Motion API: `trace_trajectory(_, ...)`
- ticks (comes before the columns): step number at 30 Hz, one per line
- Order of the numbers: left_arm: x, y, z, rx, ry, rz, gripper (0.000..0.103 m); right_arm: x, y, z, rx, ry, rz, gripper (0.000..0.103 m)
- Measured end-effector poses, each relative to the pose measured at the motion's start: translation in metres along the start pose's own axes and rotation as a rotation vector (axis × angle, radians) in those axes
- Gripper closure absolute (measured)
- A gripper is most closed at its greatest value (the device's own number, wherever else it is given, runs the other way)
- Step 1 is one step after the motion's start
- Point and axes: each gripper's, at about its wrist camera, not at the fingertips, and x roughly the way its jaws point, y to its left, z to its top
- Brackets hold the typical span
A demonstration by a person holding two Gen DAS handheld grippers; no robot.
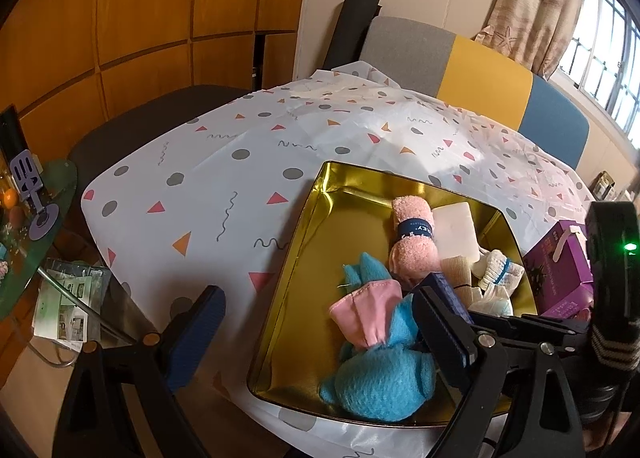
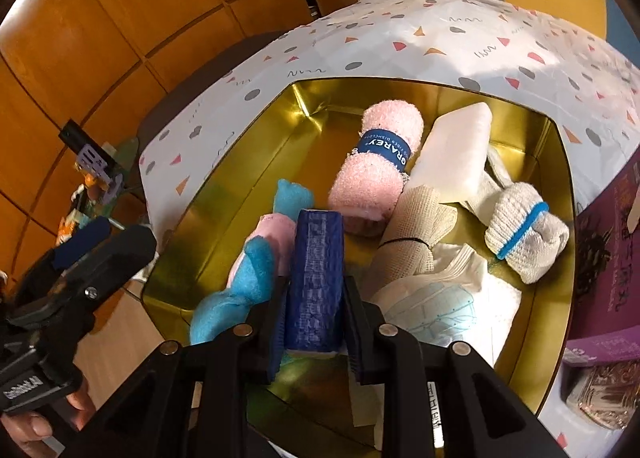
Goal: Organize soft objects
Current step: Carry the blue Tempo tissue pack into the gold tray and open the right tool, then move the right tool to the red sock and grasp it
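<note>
A gold tin box [image 1: 304, 242] [image 2: 224, 194] sits on the patterned tablecloth. It holds a blue and pink plush toy [image 1: 376, 370] [image 2: 256, 270], a rolled pink cloth with a blue band [image 1: 412, 242] [image 2: 376, 166], a white block [image 2: 456, 150], a beige mesh roll [image 2: 412, 234], a rolled white sock with a blue band [image 2: 524, 230] and a folded white cloth [image 2: 440, 306]. My right gripper [image 2: 316, 338] is shut on a dark blue sponge block [image 2: 316, 278] [image 1: 444, 290], held over the box's near side. My left gripper [image 1: 316, 334] is open and empty at the box's left edge.
A purple carton [image 1: 560, 270] [image 2: 608, 250] stands right of the box. A chair with grey, yellow and blue back [image 1: 480, 74] is behind the table. A small green side table with clutter [image 1: 28, 226] is at left. Wooden panels line the wall.
</note>
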Motion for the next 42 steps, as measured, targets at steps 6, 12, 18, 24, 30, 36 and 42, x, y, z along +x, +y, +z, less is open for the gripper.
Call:
trace_trajectory(6, 0.001, 0.007, 0.0, -0.022, 0.008, 0.005, 0.006, -0.024, -0.002, -0.005, 0.02, -0.075, 0.005, 0.063)
trace_trajectory(12, 0.001, 0.019, 0.002, -0.048, -0.001, 0.021, 0.006, -0.058, -0.002, -0.018, 0.001, -0.157, -0.023, 0.067)
trace_trajectory(18, 0.0, 0.023, 0.002, -0.05, -0.006, 0.035, 0.006, -0.037, 0.013, -0.028, -0.069, -0.102, -0.038, 0.09)
trace_trajectory(24, -0.001, 0.017, 0.0, -0.019, -0.006, 0.039, 0.006, -0.006, 0.023, -0.021, -0.087, -0.061, -0.029, 0.09)
trace_trajectory(30, -0.001, 0.009, 0.0, -0.003, -0.005, 0.03, 0.006, -0.021, 0.02, -0.025, -0.088, -0.081, -0.038, 0.089)
trace_trajectory(36, -0.007, -0.007, -0.002, 0.042, -0.015, 0.001, 0.006, -0.049, 0.013, -0.035, -0.066, -0.156, -0.138, 0.079)
trace_trajectory(42, -0.011, -0.03, -0.007, 0.107, -0.014, -0.036, 0.006, -0.083, 0.001, -0.044, -0.045, -0.233, -0.215, 0.07)
